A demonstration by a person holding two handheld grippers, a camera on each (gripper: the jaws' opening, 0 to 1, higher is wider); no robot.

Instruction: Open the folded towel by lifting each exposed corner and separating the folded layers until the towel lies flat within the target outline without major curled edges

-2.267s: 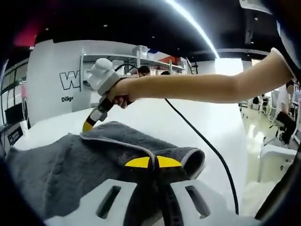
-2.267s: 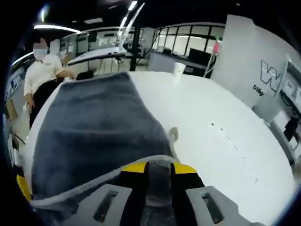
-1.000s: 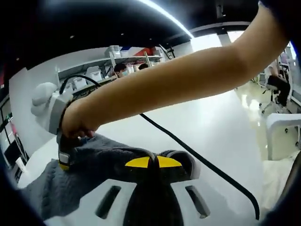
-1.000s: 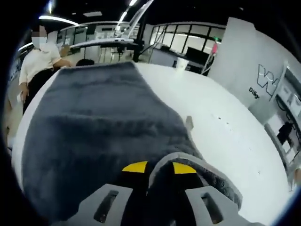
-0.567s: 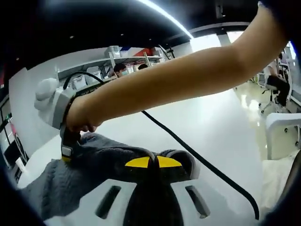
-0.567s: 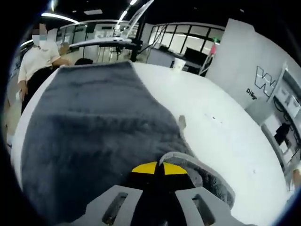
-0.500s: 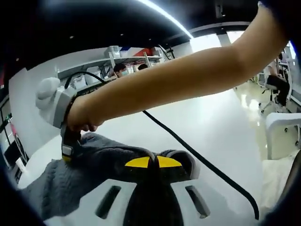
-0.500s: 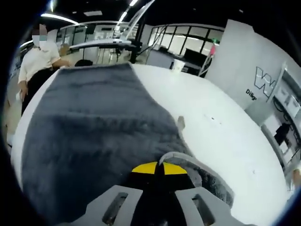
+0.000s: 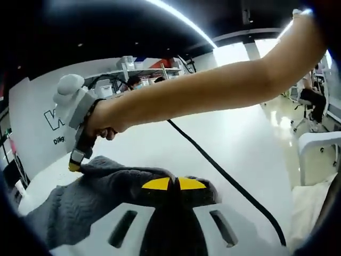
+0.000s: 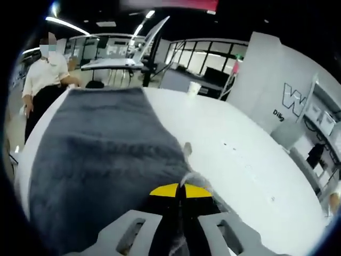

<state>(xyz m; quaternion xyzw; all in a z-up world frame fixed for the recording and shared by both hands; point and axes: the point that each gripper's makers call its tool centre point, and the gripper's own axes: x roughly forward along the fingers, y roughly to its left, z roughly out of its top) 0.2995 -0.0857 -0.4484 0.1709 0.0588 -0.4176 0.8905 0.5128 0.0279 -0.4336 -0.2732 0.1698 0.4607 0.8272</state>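
Note:
A dark grey towel [image 10: 101, 154] lies spread over the white table [image 10: 240, 154] in the right gripper view, with a small tag [image 10: 187, 149] at its right edge. My right gripper [image 10: 180, 190] is shut on that towel's near edge. In the left gripper view the towel [image 9: 85, 200] is bunched in front of my left gripper [image 9: 170, 183], which is shut on a fold of it. The right gripper [image 9: 74, 165], held in a hand, comes in from the right and pinches a raised towel edge at the left.
A bare forearm [image 9: 213, 90] crosses the left gripper view, and a black cable [image 9: 224, 176] trails over the table [image 9: 234, 133]. A person in a white shirt [image 10: 45, 72] stands beyond the table's far left. A paper cup [image 10: 194, 88] stands at the far edge.
The right gripper's jaws closed on the towel edge and then rose, lifting that edge. The folded lip at the right of the right gripper view has drawn in. The left gripper keeps its hold.

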